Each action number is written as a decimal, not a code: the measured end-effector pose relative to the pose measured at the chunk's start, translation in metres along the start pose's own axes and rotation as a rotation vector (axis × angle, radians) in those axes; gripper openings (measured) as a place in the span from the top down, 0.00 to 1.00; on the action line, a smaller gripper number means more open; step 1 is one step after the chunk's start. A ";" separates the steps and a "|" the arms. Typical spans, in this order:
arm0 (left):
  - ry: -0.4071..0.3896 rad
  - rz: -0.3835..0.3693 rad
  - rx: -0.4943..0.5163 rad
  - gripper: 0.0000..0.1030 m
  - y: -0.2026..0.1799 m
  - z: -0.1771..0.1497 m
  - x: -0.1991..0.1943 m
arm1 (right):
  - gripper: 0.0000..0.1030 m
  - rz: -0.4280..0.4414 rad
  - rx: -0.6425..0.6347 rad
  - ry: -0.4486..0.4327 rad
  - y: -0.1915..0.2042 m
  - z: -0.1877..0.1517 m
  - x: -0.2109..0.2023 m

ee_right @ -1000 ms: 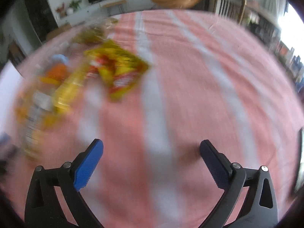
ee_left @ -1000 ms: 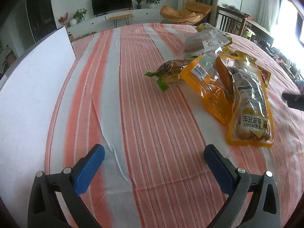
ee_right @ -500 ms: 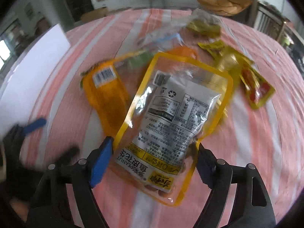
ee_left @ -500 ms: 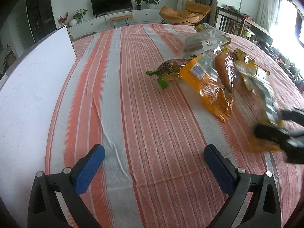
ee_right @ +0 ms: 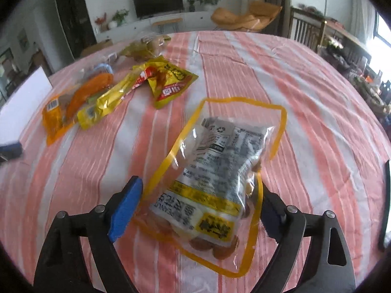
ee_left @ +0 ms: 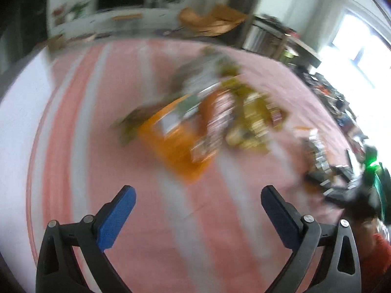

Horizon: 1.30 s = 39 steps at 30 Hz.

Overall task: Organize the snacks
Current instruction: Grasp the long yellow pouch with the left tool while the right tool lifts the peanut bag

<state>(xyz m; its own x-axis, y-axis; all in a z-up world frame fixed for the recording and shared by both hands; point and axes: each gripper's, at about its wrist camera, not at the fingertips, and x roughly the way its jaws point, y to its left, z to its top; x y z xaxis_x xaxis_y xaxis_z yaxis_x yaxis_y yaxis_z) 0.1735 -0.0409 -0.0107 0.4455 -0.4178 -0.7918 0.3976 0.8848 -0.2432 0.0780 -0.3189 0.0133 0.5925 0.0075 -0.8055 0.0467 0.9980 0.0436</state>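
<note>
Nearest in the right wrist view, the right gripper straddles the near end of the peanut bag, which lies flat on the striped cloth by itself, well apart from the other snacks. Its jaws are opening: the bag is between them, the left pad stands just clear of the bag's yellow border, and the right pad is hidden behind the bag's edge, so I judge the grip released or nearly so. That reads as one bag sorted out and set down. Farther off to the left the rest is still a loose heap: an orange pack, a yellow pack leaning across it, a red-and-yellow sachet just beside, and clear bags at the far edge. These remain to be placed, so the task looks early. In the blurred left wrist view, the left gripper hangs wide open over bare cloth with nothing between its jaws, the heap ahead of it, and a white board on the left.
</note>
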 end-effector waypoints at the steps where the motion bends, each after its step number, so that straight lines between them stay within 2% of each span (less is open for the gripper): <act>1: 0.002 0.000 0.038 0.01 -0.016 0.016 0.003 | 0.09 -0.003 -0.010 0.008 0.004 0.003 0.004; 4: 0.015 -0.027 0.129 0.01 -0.060 0.064 0.029 | 0.08 0.001 -0.018 0.014 0.009 0.008 0.004; 6: 0.020 0.026 0.203 0.02 -0.083 0.089 0.058 | 0.08 0.015 -0.008 0.008 0.013 0.012 0.011; 7: 0.026 0.085 0.256 0.08 -0.096 0.101 0.079 | 0.08 0.026 0.000 0.003 0.010 0.013 0.013; 8: 0.043 0.123 0.284 0.23 -0.101 0.107 0.095 | 0.08 0.038 0.009 -0.001 0.008 0.013 0.013; 9: 0.075 0.147 0.300 0.33 -0.106 0.113 0.113 | 0.08 0.047 0.015 -0.005 0.007 0.012 0.011; 10: 0.118 0.154 0.305 0.48 -0.107 0.115 0.133 | 0.08 0.054 0.020 -0.007 0.006 0.013 0.012; 11: 0.142 0.146 0.305 0.51 -0.108 0.116 0.144 | 0.08 0.060 0.024 -0.010 0.005 0.013 0.011; 13: 0.152 0.138 0.324 0.53 -0.113 0.111 0.158 | 0.08 0.064 0.027 -0.012 0.005 0.013 0.011; 16: 0.128 0.154 0.394 0.56 -0.120 0.093 0.155 | 0.08 0.068 0.030 -0.013 0.005 0.013 0.011; 21: 0.148 0.048 0.339 0.57 -0.110 0.055 0.124 | 0.08 0.088 0.048 -0.022 0.001 0.012 0.010; 24: 0.133 0.082 0.361 0.56 -0.107 0.028 0.104 | 0.07 0.102 0.061 -0.026 -0.001 0.013 0.009; 25: 0.131 0.100 0.375 0.49 -0.106 0.021 0.101 | 0.07 0.108 0.066 -0.027 -0.002 0.013 0.009; 26: 0.140 0.118 0.396 0.35 -0.107 0.014 0.100 | 0.07 0.113 0.070 -0.028 -0.003 0.013 0.010; 27: 0.135 0.145 0.413 0.30 -0.108 0.009 0.100 | 0.07 0.114 0.072 -0.028 -0.003 0.014 0.010; 28: 0.109 0.184 0.427 0.17 -0.108 0.005 0.097 | 0.07 0.107 0.071 -0.023 -0.001 0.014 0.010; 29: 0.102 0.210 0.440 0.14 -0.108 0.002 0.096 | 0.07 0.088 0.066 -0.009 0.001 0.017 0.012; 30: 0.098 0.201 0.440 0.13 -0.106 0.001 0.095 | 0.07 0.054 0.057 0.022 0.006 0.020 0.015; 31: 0.110 0.181 0.422 0.16 -0.103 0.000 0.094 | 0.07 0.029 0.044 0.051 0.010 0.023 0.017; 32: 0.128 0.141 0.393 0.28 -0.099 0.001 0.094 | 0.06 0.003 0.024 0.092 0.015 0.027 0.021; 33: 0.138 0.110 0.360 0.42 -0.094 0.003 0.093 | 0.10 -0.006 0.013 0.116 0.017 0.029 0.023; 34: 0.147 0.077 0.325 0.49 -0.088 0.004 0.090 | 0.17 -0.014 -0.001 0.122 0.017 0.032 0.023; 35: 0.135 0.081 0.314 0.55 -0.084 0.003 0.086 | 0.23 -0.019 -0.012 0.120 0.016 0.032 0.023; 36: 0.123 0.078 0.304 0.55 -0.080 0.001 0.083 | 0.24 -0.023 -0.020 0.123 0.014 0.031 0.021; 37: 0.118 0.044 0.260 0.55 -0.072 -0.002 0.077 | 0.25 -0.015 -0.007 0.125 0.010 0.028 0.019; 39: 0.103 -0.057 0.143 0.56 -0.052 -0.009 0.065 | 0.25 0.074 0.092 0.120 -0.004 0.023 0.009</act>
<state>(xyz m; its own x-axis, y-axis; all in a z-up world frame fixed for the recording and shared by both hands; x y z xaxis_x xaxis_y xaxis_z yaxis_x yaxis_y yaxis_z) 0.1739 -0.1120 -0.0545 0.3374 -0.4366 -0.8340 0.5335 0.8186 -0.2127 0.1017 -0.3243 0.0192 0.4967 0.0939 -0.8628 0.0828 0.9845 0.1548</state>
